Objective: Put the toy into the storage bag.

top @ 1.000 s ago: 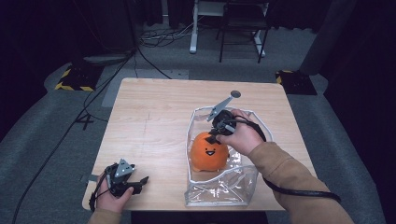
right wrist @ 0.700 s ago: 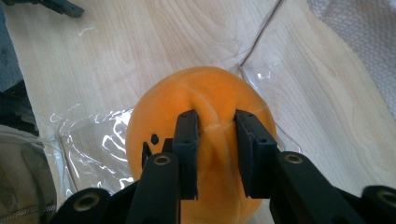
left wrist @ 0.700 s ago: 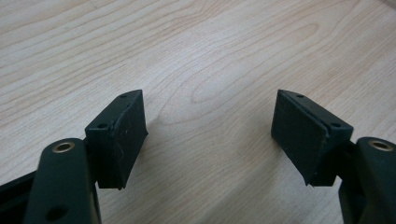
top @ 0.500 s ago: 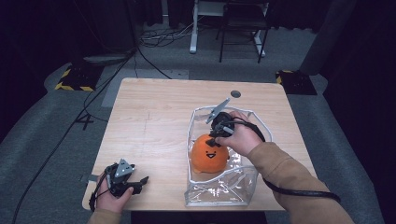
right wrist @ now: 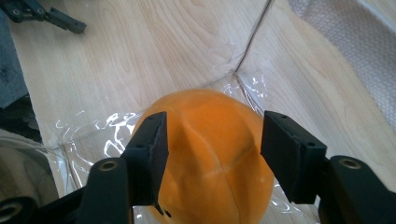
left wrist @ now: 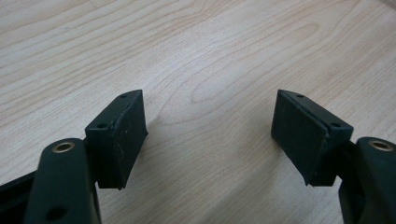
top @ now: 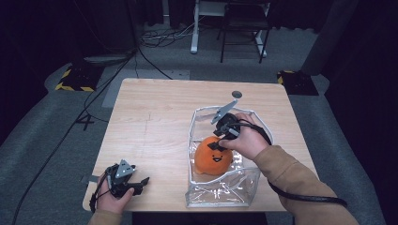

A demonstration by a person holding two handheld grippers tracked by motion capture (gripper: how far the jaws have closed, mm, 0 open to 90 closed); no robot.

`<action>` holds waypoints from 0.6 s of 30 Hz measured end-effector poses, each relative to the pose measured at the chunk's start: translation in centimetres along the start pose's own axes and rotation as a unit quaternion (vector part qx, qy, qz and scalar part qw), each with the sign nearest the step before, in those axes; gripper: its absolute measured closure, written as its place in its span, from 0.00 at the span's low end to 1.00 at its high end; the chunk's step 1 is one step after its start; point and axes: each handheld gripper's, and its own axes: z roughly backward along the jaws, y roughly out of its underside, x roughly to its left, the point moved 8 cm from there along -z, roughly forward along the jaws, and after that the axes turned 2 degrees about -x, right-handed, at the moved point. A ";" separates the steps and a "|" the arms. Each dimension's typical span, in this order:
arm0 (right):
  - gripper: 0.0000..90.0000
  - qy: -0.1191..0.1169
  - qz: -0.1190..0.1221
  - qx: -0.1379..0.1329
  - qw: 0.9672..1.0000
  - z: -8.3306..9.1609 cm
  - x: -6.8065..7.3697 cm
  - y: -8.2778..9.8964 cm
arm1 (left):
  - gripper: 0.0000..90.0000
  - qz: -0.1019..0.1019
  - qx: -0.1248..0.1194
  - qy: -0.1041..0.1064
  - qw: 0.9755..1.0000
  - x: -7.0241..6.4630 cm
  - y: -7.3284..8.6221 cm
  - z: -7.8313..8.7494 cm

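Note:
An orange plush pumpkin point(top: 213, 158) with a black face sits inside a clear plastic bag point(top: 202, 118) on the right half of the wooden table point(top: 150, 122). My right gripper point(top: 216, 144) points down into the bag just over the pumpkin's top. Its jaws have just been opening. In the right gripper view the pumpkin point(right wrist: 210, 149) lies below and between the spread pads, which do not press on it. My left gripper point(top: 140, 184) rests at the table's front left corner, open with bare wood point(left wrist: 210, 46) between its pads.
A small round hole point(top: 237, 94) marks the table behind the bag. Beyond the far edge stand a chair point(top: 241, 23) and desk legs, with cables on the grey floor. Yellow-black striped blocks point(top: 75, 79) lie at both far corners.
The right gripper's jaws have spread apart over the pumpkin, which has settled slightly lower in the bag. The left gripper has stayed where it was.

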 end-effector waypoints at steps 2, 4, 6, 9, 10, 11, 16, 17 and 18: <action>0.46 0.001 0.000 -0.005 1.000 0.3 0.0 0.0 | 0.30 0.000 0.000 0.000 1.000 0.0 0.0 0.0; 0.45 0.003 0.000 -0.010 1.000 0.7 0.0 0.0 | 0.30 0.000 0.000 0.000 1.000 0.0 0.0 0.0; 0.45 0.005 -0.001 -0.016 1.000 1.1 -0.1 0.0 | 0.30 0.000 0.000 0.000 1.000 0.0 0.0 0.0; 0.45 0.009 -0.003 -0.025 1.000 1.9 -0.2 0.0 | 0.30 0.000 0.000 0.000 1.000 0.0 0.0 0.0; 0.44 0.010 -0.002 -0.028 1.000 2.2 -0.3 0.0 | 0.30 0.000 0.000 0.000 1.000 0.0 0.0 0.0; 0.44 0.013 -0.004 -0.030 0.999 2.5 -0.4 0.1 | 0.30 0.000 0.000 0.000 1.000 0.0 0.0 0.0; 0.42 0.025 -0.011 -0.043 0.999 4.2 -0.8 0.5 | 0.30 -0.002 0.000 0.000 1.000 0.0 0.0 0.0; 0.42 0.027 -0.014 -0.046 0.998 4.7 -0.9 0.7 | 0.30 -0.003 0.000 0.001 1.000 0.0 -0.1 -0.1; 0.42 0.030 -0.015 -0.049 0.998 5.1 -0.9 0.8 | 0.30 -0.003 0.000 0.001 1.000 0.0 -0.1 -0.1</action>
